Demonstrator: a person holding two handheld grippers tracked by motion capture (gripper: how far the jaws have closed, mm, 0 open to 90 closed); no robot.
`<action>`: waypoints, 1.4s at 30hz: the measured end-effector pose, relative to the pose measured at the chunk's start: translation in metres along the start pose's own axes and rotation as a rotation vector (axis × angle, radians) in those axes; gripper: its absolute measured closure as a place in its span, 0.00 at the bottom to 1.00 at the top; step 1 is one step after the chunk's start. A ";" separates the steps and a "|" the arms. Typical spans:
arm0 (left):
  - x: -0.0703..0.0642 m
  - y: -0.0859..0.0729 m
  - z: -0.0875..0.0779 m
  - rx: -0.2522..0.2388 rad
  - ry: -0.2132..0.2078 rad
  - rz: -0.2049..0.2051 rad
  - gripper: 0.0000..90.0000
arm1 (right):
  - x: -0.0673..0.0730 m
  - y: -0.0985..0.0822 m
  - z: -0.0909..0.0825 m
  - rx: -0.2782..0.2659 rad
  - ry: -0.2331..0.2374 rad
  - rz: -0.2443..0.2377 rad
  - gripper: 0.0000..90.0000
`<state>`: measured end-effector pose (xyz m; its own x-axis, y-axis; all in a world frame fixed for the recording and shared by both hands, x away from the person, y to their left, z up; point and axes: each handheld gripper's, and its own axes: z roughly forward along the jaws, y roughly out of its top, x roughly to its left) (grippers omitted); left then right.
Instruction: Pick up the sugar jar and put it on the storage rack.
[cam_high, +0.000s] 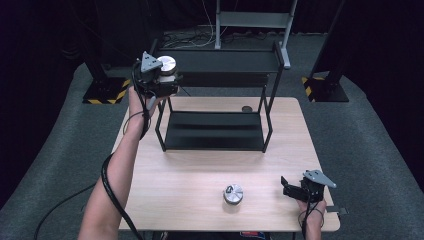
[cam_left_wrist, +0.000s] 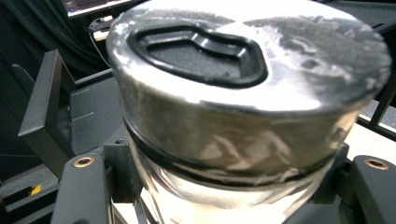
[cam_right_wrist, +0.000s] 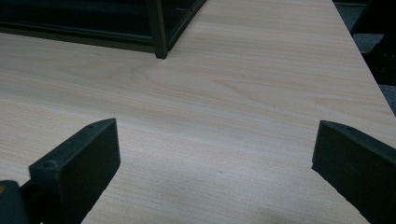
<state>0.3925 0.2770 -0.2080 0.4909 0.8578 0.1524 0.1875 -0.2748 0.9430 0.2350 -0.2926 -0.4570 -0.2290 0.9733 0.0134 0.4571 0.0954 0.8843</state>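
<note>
We are seeing a silver tin (cam_left_wrist: 243, 116) with a black lid inset, a black shelf (cam_high: 215, 131), a pale wood-grain bench (cam_high: 200, 175).

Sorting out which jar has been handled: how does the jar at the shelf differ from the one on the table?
The held jar sits clamped in the left gripper up at the black shelf's top level; the table jar stands free on the wooden table, near the front edge. The open right gripper is beside the table jar, not touching it. Both are round, silvery, with dark-marked lids.
</note>
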 end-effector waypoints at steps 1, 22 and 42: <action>0.000 0.000 0.000 -0.001 -0.001 -0.001 0.34 | 0.000 0.000 0.000 -0.001 0.000 0.000 0.00; 0.002 0.011 -0.004 -0.024 -0.008 -0.001 0.34 | 0.000 -0.001 0.000 -0.005 -0.001 0.006 0.00; 0.007 0.033 -0.001 -0.040 0.006 -0.017 0.34 | -0.001 -0.001 -0.001 -0.008 0.000 0.010 0.00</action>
<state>0.4017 0.2744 -0.1754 0.4828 0.8649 0.1376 0.1613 -0.2423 0.9567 0.2340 -0.2939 -0.4580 -0.2248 0.9742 0.0223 0.4525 0.0841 0.8878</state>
